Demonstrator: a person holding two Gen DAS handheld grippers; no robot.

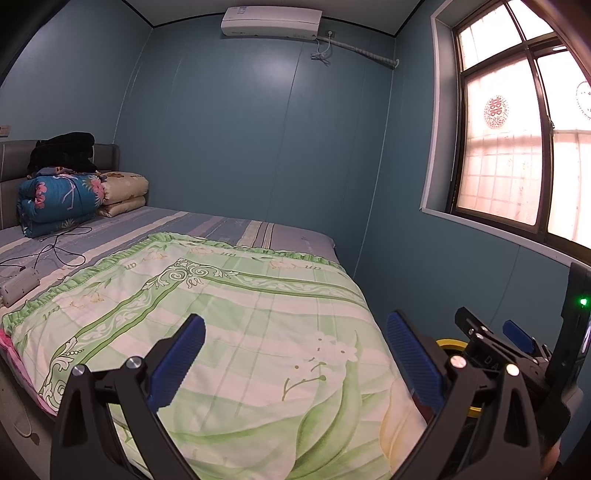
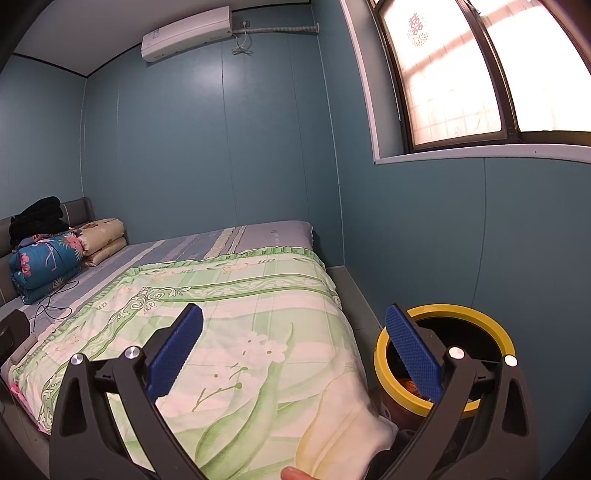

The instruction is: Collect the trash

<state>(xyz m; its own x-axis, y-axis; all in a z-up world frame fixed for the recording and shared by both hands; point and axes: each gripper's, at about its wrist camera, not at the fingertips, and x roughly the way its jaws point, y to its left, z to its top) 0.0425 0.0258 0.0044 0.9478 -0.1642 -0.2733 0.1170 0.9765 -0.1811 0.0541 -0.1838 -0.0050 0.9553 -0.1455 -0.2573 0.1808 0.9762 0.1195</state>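
The yellow-rimmed trash bin (image 2: pixel 443 354) stands on the floor beside the bed's (image 2: pixel 258 332) foot corner, under the window (image 2: pixel 461 74). Above the bed, left gripper (image 1: pixel 295 362) and right gripper (image 2: pixel 295 358) hover, fingers spread, holding nothing.

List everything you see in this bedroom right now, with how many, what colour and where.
Bed: one, striped blue-grey sheet, against the far wall.
Quilt: one, green and white floral, spread over the near part of the bed.
Folded bedding: one blue floral bundle and one beige, at the head of the bed.
Dark clothes: one black pile, on top of the blue floral bundle.
Cable: black, loose on the sheet.
Bin: one, yellow rim, on the floor beside the bed, something orange inside.
Air conditioner: one, white, high on the wall.
Window: one, dark frame, right wall.
Left tool: blue pads, open, over the quilt.
Right tool: blue pads, open, between quilt and bin.
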